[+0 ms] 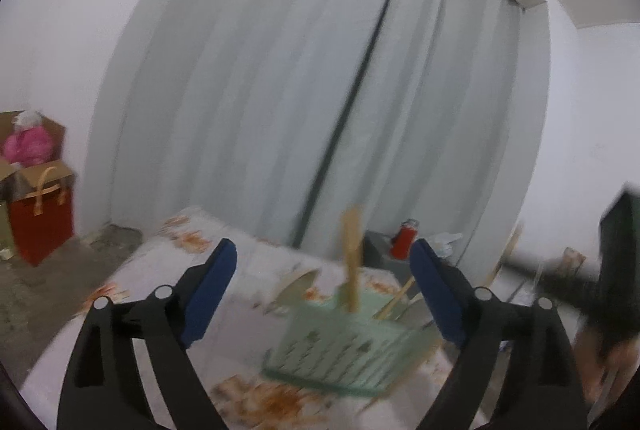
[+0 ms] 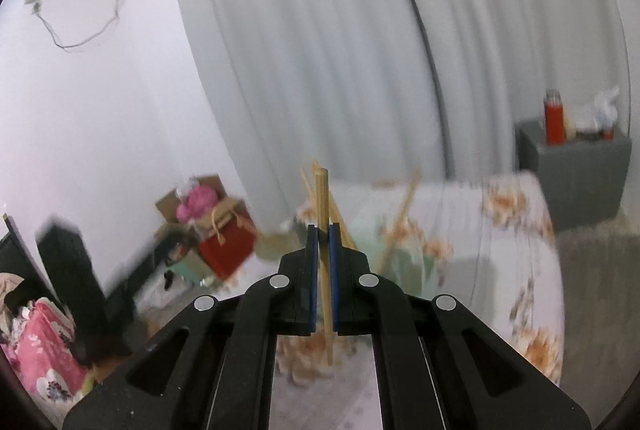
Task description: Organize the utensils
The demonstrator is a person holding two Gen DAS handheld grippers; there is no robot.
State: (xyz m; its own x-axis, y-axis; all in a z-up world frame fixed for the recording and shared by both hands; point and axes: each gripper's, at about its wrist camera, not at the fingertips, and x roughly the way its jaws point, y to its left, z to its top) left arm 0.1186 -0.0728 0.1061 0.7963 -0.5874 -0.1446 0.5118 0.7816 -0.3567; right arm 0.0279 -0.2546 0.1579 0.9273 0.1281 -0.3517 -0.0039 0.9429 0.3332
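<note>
My right gripper (image 2: 323, 230) is pinched tight on a single wooden chopstick (image 2: 322, 205), which stands almost upright between the blue pads, its top end above the fingertips and its lower end hanging below them over the floral-cloth worktop (image 2: 516, 230). Ahead and below sits the pale green slotted basket (image 1: 348, 354), blurred in both views, with more chopsticks (image 1: 352, 262) and what look like plates leaning inside it. My left gripper (image 1: 324, 294) is spread wide with nothing between its pads, and the basket lies in the gap ahead of it.

The stick is, by my judgement, light, stiff and smooth, so it could pivot or slide in a hold this narrow. The grip looks to be near the middle of its length, which should keep it balanced and leave the lower end free to go down into a basket slot. The basket itself looks like thin, light plastic that could skid on the cloth. The rim or a side wall seems the natural place for my open left gripper to steady it.
</note>
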